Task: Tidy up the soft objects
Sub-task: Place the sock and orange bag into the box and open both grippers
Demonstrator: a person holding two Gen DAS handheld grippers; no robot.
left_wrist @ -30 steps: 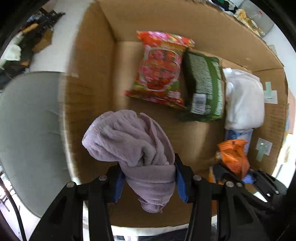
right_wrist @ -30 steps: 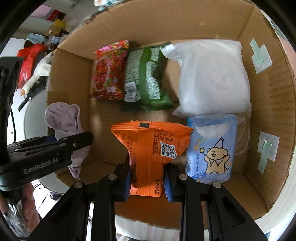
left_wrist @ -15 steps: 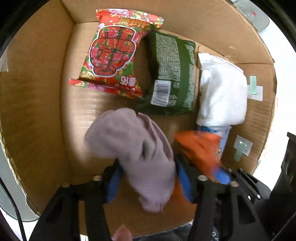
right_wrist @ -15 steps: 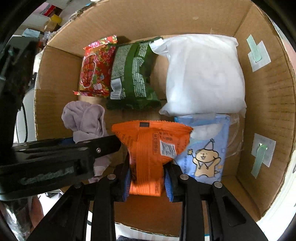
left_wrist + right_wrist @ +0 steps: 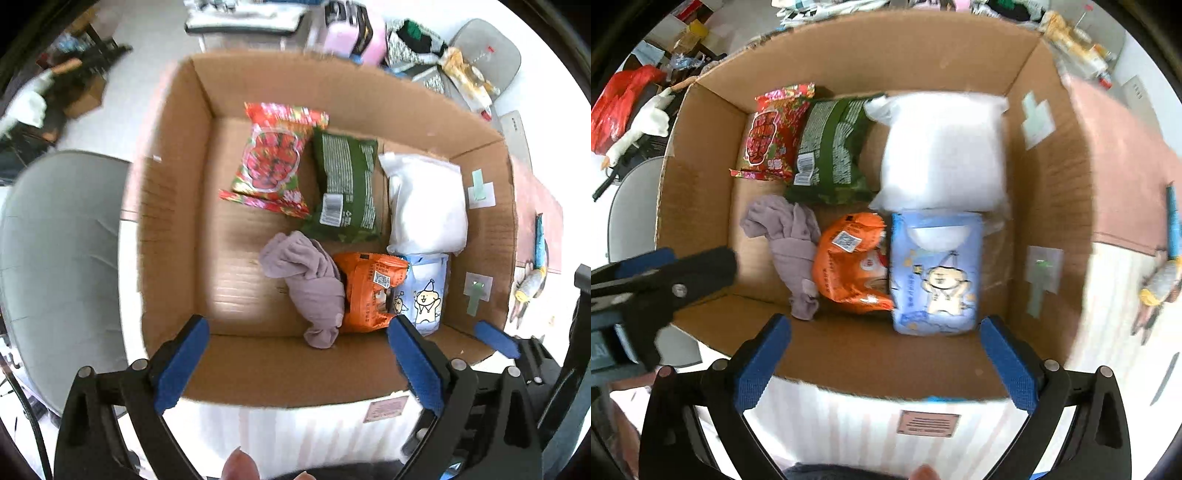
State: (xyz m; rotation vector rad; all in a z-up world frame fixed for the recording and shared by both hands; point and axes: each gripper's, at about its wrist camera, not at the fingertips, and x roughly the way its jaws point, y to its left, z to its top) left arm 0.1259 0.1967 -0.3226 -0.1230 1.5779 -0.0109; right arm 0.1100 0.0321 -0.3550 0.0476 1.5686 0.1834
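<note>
A cardboard box [image 5: 177,229] [image 5: 1052,192] holds a lilac towel [image 5: 310,284] [image 5: 790,240], an orange snack bag [image 5: 369,291] [image 5: 849,266], a blue tissue pack [image 5: 424,295] [image 5: 934,273], a white pillow pack [image 5: 424,203] [image 5: 942,151], a green bag [image 5: 343,188] [image 5: 831,155] and a red bag [image 5: 273,162] [image 5: 772,133]. My left gripper [image 5: 299,362] is open and empty above the box's near edge. My right gripper [image 5: 886,362] is open and empty above the near edge too.
A grey chair seat [image 5: 59,251] stands left of the box. A pink cloth [image 5: 1126,177] and a small toy [image 5: 1160,284] lie to the right. Clutter sits beyond the far wall [image 5: 406,40]. The left gripper's finger [image 5: 665,273] shows at left in the right wrist view.
Both grippers have opened and pulled back up out of the box. The towel and the orange bag now lie on the box floor, side by side.
</note>
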